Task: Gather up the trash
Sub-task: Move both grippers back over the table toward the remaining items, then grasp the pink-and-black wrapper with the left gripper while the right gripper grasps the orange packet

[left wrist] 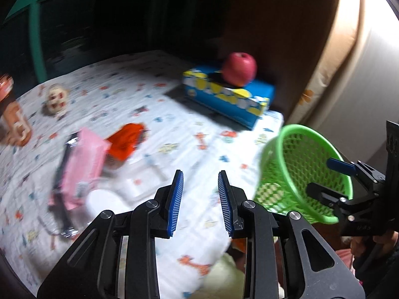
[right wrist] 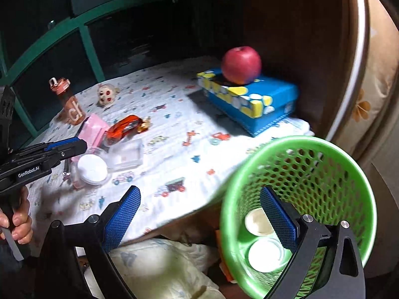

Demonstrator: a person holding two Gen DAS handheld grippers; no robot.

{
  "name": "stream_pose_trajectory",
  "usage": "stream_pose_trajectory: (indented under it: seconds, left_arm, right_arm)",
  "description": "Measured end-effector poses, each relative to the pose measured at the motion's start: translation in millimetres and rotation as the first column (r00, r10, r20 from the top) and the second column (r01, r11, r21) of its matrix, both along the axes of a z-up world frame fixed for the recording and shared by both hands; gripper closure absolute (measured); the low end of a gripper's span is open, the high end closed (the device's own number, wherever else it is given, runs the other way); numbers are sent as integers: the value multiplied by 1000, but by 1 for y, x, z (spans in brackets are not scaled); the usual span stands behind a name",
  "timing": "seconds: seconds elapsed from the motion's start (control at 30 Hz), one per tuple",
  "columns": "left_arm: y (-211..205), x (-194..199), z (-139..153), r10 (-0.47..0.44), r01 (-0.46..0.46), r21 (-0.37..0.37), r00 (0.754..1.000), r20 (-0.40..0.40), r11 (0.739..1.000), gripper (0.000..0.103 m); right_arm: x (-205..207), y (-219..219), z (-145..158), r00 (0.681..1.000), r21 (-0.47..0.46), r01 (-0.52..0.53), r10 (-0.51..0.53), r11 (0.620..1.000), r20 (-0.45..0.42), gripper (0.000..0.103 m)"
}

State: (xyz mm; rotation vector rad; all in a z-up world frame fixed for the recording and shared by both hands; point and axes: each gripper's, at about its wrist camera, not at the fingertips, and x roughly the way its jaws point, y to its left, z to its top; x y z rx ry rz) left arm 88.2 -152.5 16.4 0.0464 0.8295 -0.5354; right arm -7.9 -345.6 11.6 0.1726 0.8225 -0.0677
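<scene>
A green mesh basket (right wrist: 299, 199) hangs at the table's right edge; my right gripper (right wrist: 199, 214) is wide open, with its right finger (right wrist: 279, 219) inside the basket rim and no pinch visible. Two white round cups (right wrist: 265, 254) lie in the basket. My left gripper (left wrist: 200, 199) is open and empty above the patterned cloth. Before it lie a white round lid (left wrist: 104, 203), a clear plastic box (right wrist: 126, 155), an orange wrapper (left wrist: 126, 139) and a pink pack (left wrist: 83, 167). The left gripper shows in the right wrist view (right wrist: 67, 147), near the pink pack. The basket also shows in the left wrist view (left wrist: 299, 174).
A red apple (right wrist: 240, 64) sits on a blue tissue box (right wrist: 251, 102) at the back right. An orange bottle (right wrist: 68, 102) and a small toy face (right wrist: 106, 96) stand at the back left. A green frame (right wrist: 87, 37) runs behind the table. Bedding (right wrist: 162, 269) lies below the table edge.
</scene>
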Motion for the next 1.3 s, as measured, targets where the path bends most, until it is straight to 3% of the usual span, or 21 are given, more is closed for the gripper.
stream_pose_trajectory:
  seconds: [0.13, 0.3, 0.37, 0.5, 0.77, 0.93, 1.03, 1.13, 1.2, 1.3]
  left_arm:
    - [44, 16, -3, 96, -96, 15, 995, -1, 995, 74]
    - [81, 48, -11, 140, -138, 60, 990, -21, 989, 74]
    - [87, 59, -16, 138, -135, 69, 989, -43, 988, 74]
    - [94, 81, -28, 127, -122, 95, 990, -55, 988, 56]
    - [108, 114, -43, 40, -35, 39, 992, -123, 999, 55]
    - [101, 127, -46, 40, -33, 60, 991, -130, 998, 55]
    - [105, 133, -48, 16, -15, 10, 987, -158, 1000, 55]
    - [103, 136, -53, -7, 11, 19, 984, -177, 1000, 55]
    - [103, 138, -54, 16, -8, 47, 985, -171, 999, 55]
    - [112, 139, -51, 29, -30, -2, 984, -175, 1000, 55]
  right_arm:
    - [16, 21, 1, 999, 12, -48, 48, 999, 3, 10]
    - [35, 42, 1, 996, 26, -90, 90, 996, 1, 10]
    - [42, 48, 1, 995, 23, -101, 101, 995, -2, 10]
    - [54, 56, 1, 994, 25, -113, 113, 993, -9, 10]
    - [76, 65, -7, 991, 36, -128, 130, 991, -36, 10]
    - [86, 71, -11, 989, 36, -137, 139, 990, -47, 10]
    - [92, 75, -14, 988, 33, -145, 146, 989, -58, 10]
    - [98, 77, -17, 987, 34, -147, 149, 989, -65, 10]
    - [102, 79, -18, 986, 41, -149, 152, 988, -65, 10]
    - [107, 82, -18, 985, 46, -155, 158, 987, -64, 10]
